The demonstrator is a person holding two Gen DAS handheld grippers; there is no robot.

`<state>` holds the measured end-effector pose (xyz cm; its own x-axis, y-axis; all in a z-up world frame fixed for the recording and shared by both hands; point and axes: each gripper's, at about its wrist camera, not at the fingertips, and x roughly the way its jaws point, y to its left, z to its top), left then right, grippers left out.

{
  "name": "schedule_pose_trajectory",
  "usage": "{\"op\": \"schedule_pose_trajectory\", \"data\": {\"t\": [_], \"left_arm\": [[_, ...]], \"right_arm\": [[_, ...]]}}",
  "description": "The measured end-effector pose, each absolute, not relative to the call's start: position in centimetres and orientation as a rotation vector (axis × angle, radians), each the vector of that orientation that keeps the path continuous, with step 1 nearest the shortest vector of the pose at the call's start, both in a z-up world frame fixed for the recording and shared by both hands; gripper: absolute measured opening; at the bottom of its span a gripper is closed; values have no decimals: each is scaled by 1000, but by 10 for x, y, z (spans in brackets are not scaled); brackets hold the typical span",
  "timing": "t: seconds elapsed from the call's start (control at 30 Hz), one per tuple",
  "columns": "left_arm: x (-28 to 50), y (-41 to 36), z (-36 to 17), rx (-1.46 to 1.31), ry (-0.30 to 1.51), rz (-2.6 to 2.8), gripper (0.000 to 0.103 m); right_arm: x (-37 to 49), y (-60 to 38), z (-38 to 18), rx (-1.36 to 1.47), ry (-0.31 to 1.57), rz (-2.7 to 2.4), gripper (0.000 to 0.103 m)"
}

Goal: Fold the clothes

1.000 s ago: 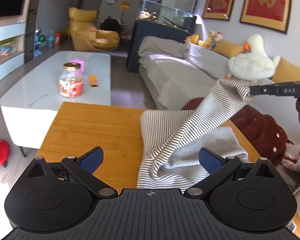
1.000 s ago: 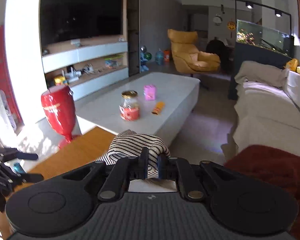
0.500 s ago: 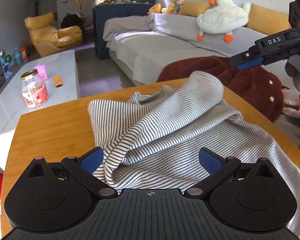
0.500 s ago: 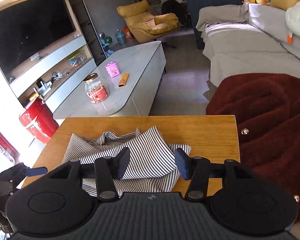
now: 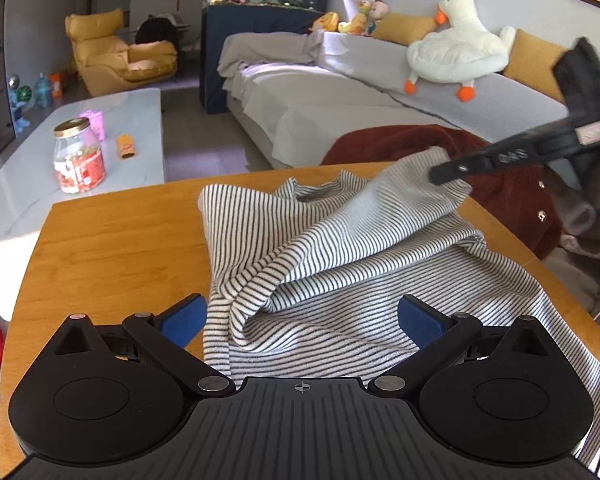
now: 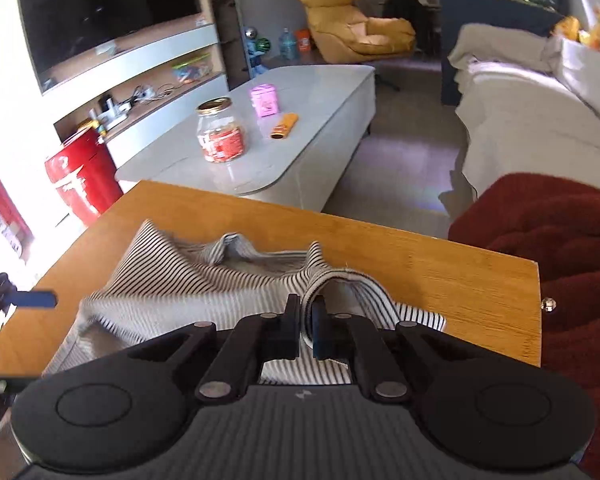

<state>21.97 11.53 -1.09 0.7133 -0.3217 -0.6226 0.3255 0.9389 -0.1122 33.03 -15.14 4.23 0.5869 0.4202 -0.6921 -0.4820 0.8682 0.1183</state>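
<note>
A grey-and-white striped garment lies crumpled on the wooden table, one layer thrown over another. In the left wrist view my left gripper stands open low over the garment's near edge, blue pads on either side of a bunched fold. My right gripper comes in from the right, shut on a raised fold at the garment's far right. In the right wrist view the striped garment spreads to the left, and the right gripper pinches a loop of cloth. One blue fingertip of the left gripper shows at the left.
A dark red fleece garment lies over the sofa edge beyond the table's right side. Past the wooden table stands a white coffee table with a jar. A red bin is on the floor at the left.
Half a second ago the right gripper hung open above the garment; it has since come down and shut on a fold. The left gripper stays open over the near edge.
</note>
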Motion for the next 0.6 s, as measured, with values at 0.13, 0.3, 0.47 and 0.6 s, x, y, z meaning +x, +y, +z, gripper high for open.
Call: {"op": "schedule_pose_trajectory", "data": {"t": [0.13,0.3,0.47,0.6], "left_arm": [[220,123,-19,-47,703,-356,103],[216,125,-22,-78,715,-371,103],[209,120,-17,-63,698,-392,103],[205,116,-14,-69,690,-392,103]], "right_arm": [[271,-169,47,-160,867,530,5],[221,-188,34,-227,970,478,14],[242,-196,24,-70,963,425,40],[267,-201,16,78,941,384,42]]}}
